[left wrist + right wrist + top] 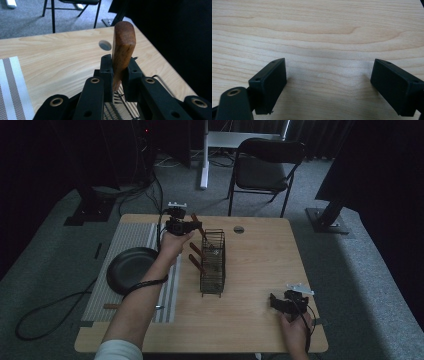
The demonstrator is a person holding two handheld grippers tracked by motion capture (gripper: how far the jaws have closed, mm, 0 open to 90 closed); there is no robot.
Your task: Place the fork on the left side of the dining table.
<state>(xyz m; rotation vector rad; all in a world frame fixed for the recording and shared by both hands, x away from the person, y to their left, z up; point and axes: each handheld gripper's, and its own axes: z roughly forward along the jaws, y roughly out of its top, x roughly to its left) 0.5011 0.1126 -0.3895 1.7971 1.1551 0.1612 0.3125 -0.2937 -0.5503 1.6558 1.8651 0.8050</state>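
My left gripper (196, 224) is shut on a brown wooden handle (123, 47) that stands upright between its jaws, just above the far end of a black wire basket (213, 262). The same wooden handle (194, 217) pokes up by the gripper in the high view. Two more wooden handles (196, 257) lean out of the basket's left side. The basket's wires (120, 106) show below the jaws in the left gripper view. My right gripper (274, 301) rests open near the table's front right, over bare wood (327, 50), holding nothing.
A black pan (130, 269) lies on a striped mat (131, 237) at the table's left. A cable hole (238, 229) sits in the tabletop at the back. A folding chair (265, 167) stands beyond the table. A small utensil (112, 306) lies at the mat's front edge.
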